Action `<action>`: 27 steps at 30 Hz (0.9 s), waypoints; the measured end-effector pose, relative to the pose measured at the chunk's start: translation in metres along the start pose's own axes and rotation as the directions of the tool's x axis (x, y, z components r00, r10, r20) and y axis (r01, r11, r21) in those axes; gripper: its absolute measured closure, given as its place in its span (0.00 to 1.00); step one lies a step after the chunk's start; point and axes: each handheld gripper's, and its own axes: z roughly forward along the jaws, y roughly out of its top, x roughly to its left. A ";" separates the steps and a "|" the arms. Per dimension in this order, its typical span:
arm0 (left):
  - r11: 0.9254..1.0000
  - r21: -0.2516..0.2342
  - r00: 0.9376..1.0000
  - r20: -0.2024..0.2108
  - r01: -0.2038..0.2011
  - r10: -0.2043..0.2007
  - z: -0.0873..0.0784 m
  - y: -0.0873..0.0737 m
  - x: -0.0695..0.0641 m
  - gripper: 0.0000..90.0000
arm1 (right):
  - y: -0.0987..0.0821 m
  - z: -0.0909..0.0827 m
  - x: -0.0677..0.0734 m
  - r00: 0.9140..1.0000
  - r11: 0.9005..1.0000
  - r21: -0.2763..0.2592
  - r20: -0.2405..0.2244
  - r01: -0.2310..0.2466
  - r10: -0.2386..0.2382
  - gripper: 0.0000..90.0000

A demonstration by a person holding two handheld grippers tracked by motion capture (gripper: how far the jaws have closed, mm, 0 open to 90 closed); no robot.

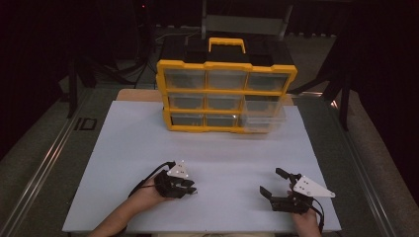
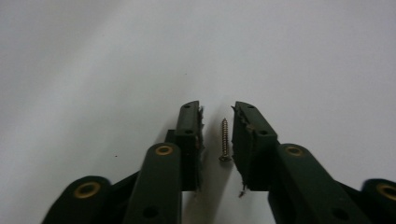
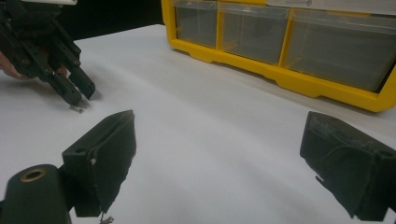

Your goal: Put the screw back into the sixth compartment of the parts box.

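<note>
A small brass screw (image 2: pixel 225 140) lies flat on the white board (image 1: pixel 222 148), head toward me. My left gripper (image 2: pixel 217 109) points down at the board with its jaws narrowly apart on either side of the screw; a thin gap shows on each side, so the pads do not press it. From above, the left gripper (image 1: pixel 191 187) sits at the near left of the board. In the right gripper view it (image 3: pixel 78 93) hovers over the screw (image 3: pixel 76 109). My right gripper (image 1: pixel 271 180) rests at the near right, jaws wide open and empty (image 3: pixel 219 140).
A yellow parts organizer (image 1: pixel 227 66) with clear drawers and a yellow handle stands upright at the far middle of the board. Its lower right drawer (image 1: pixel 264 113) is pulled partly out. Dark surroundings and a grey table surface frame the board.
</note>
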 end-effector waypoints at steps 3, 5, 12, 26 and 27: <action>1.000 0.003 1.000 -0.002 0.000 0.000 0.001 0.000 0.000 0.84 | 0.000 0.000 0.000 1.000 1.000 0.000 0.001 0.000 0.000 0.12; 1.000 0.004 1.000 -0.003 0.002 -0.002 0.001 0.000 0.001 0.87 | 0.000 0.000 0.000 1.000 1.000 0.001 0.001 0.000 0.000 0.12; 1.000 0.006 1.000 -0.001 0.004 -0.004 0.002 -0.001 0.003 0.97 | 0.000 0.001 0.000 1.000 1.000 0.004 -0.001 0.000 0.000 0.12; 0.999 -0.037 1.000 -0.018 0.015 -0.015 -0.014 0.017 0.008 0.99 | -0.001 0.001 0.000 1.000 1.000 0.004 -0.003 -0.003 0.003 0.12; 0.999 -0.045 1.000 -0.011 0.018 -0.018 -0.017 0.019 0.009 0.99 | -0.001 0.001 0.000 1.000 1.000 0.003 -0.003 -0.005 0.005 0.12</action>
